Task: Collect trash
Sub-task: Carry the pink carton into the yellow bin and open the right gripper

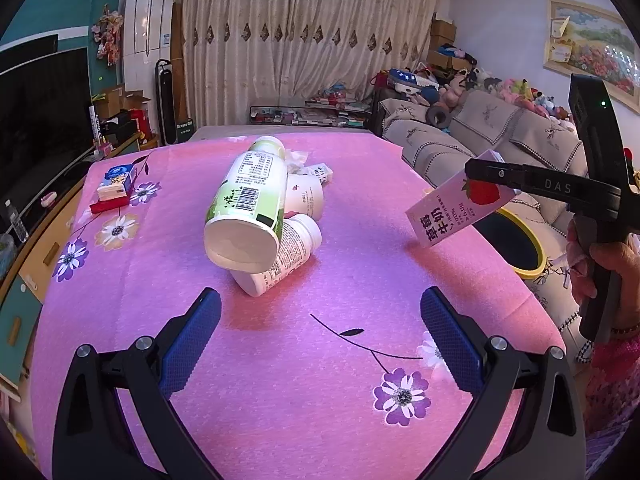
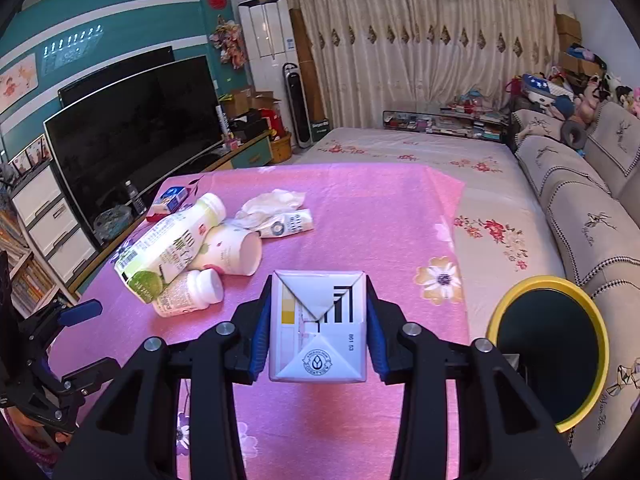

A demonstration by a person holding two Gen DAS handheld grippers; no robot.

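Right gripper (image 2: 318, 328) is clamped on a strawberry milk carton (image 2: 318, 326), blue pads pressed against both side faces, carton lifted clear of the pink flowered tablecloth (image 2: 360, 208). In the left wrist view the same carton (image 1: 460, 204) hangs tilted in the air above the right edge of the table, near the yellow-rimmed trash bin (image 2: 550, 354) that stands just off that edge, beside the sofa (image 2: 580, 184). Bin mouth is open and dark; cannot tell what is inside. Left gripper (image 1: 320, 320) hovers low over the near part of the cloth, jaws spread wide, nothing between them. Remaining trash sits in a pile left of centre: a green-label drink bottle (image 1: 248, 196) lying across a small white bottle (image 1: 280, 256) and a paper cup (image 1: 306, 196) on its side, with a crumpled tissue (image 2: 272, 204) and a small flattened carton (image 2: 290, 224) just behind. A blue-and-white box (image 1: 118, 182) rests on a red item near the far left edge. The near, centre and right stretch of cloth is bare and open for moving; a bed lies beyond the far edge, TV along the left.
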